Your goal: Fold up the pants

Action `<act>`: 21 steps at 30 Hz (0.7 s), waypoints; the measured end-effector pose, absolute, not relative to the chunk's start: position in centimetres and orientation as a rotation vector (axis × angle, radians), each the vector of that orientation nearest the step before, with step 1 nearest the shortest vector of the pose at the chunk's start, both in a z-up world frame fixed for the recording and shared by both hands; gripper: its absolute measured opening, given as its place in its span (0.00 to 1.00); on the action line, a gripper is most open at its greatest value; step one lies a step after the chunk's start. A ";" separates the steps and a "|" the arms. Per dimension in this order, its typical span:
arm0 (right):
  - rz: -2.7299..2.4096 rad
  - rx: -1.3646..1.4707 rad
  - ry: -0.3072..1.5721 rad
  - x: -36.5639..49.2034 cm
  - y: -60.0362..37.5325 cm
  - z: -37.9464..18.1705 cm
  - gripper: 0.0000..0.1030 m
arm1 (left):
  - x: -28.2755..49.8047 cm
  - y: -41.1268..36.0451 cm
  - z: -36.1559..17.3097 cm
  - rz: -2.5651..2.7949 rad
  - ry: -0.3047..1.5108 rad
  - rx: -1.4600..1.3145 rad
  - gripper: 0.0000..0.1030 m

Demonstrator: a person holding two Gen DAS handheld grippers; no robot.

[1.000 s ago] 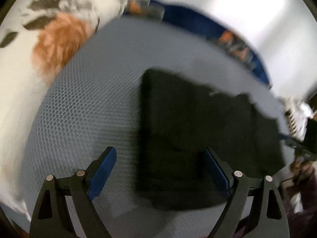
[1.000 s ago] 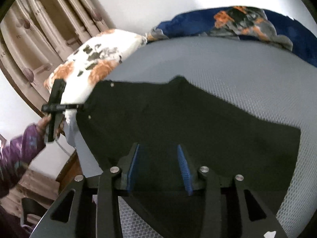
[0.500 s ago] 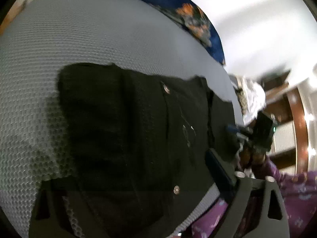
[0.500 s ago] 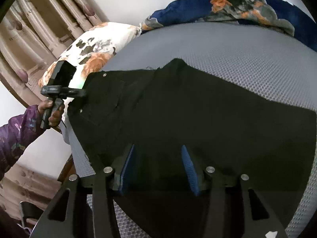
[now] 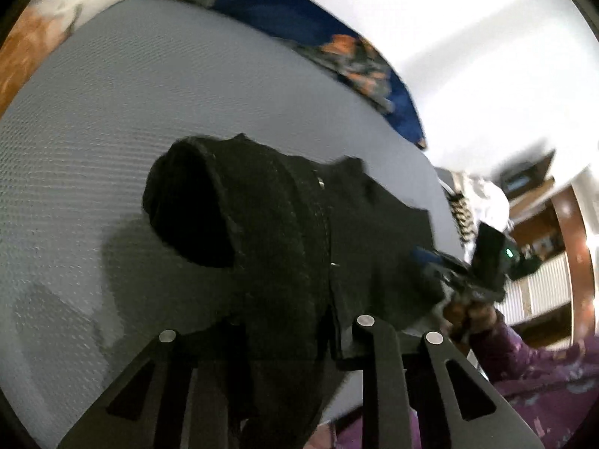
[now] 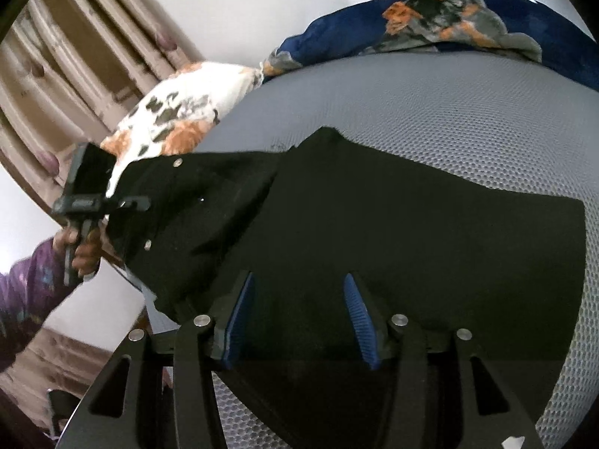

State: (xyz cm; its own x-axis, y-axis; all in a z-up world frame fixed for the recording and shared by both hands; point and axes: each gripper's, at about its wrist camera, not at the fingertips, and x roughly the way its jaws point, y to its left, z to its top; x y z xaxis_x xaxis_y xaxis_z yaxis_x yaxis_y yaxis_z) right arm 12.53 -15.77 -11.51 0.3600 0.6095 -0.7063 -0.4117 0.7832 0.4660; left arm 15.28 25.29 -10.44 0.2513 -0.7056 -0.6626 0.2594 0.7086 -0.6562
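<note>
The left gripper (image 5: 288,321) has just closed on the pants (image 5: 284,224), lifting the waist.

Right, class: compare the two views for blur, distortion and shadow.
Left wrist view: smeared by motion blur, far wall washed out, black pants casting a soft shadow on the grey mesh bedcover. Right wrist view: sharper, mesh crisp, but fisheye bends the bedcover's edge.

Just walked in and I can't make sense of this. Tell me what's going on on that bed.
A person is folding black pants on a grey mesh-covered bed, with a handheld gripper in each hand. The left gripper has just been closing and is clamped on the waist end, which is lifted off the bed. The right gripper sits over the flat part of the pants, jaws apart, with fabric between them but not pinched. A floral pillow lies at the bed's edge.
</note>
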 end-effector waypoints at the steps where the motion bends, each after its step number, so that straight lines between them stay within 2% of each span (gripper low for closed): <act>1: 0.665 0.240 1.001 12.4 -16.0 -11.5 0.47 | 14.8 24.8 -9.9 -0.701 1.132 -0.461 0.22; 7: 0.672 0.290 0.956 10.7 -18.3 -10.7 0.47 | 12.8 20.5 -4.7 -0.763 1.033 -0.478 0.22; 13: 0.625 0.385 0.902 8.2 -23.5 -10.4 0.47 | 12.6 10.5 -1.4 -0.885 0.994 -0.477 0.22; 17: 0.589 0.481 0.889 7.5 -27.4 -10.8 0.47 | 13.1 3.3 -1.7 -0.973 1.003 -0.460 0.22; 21: 0.597 0.544 0.884 6.8 -29.8 -11.3 0.47 | 13.7 -3.8 -4.9 -0.957 1.080 -0.416 0.22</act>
State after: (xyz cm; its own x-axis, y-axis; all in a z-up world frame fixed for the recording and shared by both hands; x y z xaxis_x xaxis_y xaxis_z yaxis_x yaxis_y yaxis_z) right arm 6.83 -29.75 -11.35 0.4958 0.6772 -0.5437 -0.2514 0.7111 0.6566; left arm 13.71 -3.84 -4.92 0.1406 -0.8212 -0.5531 0.4498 0.5506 -0.7032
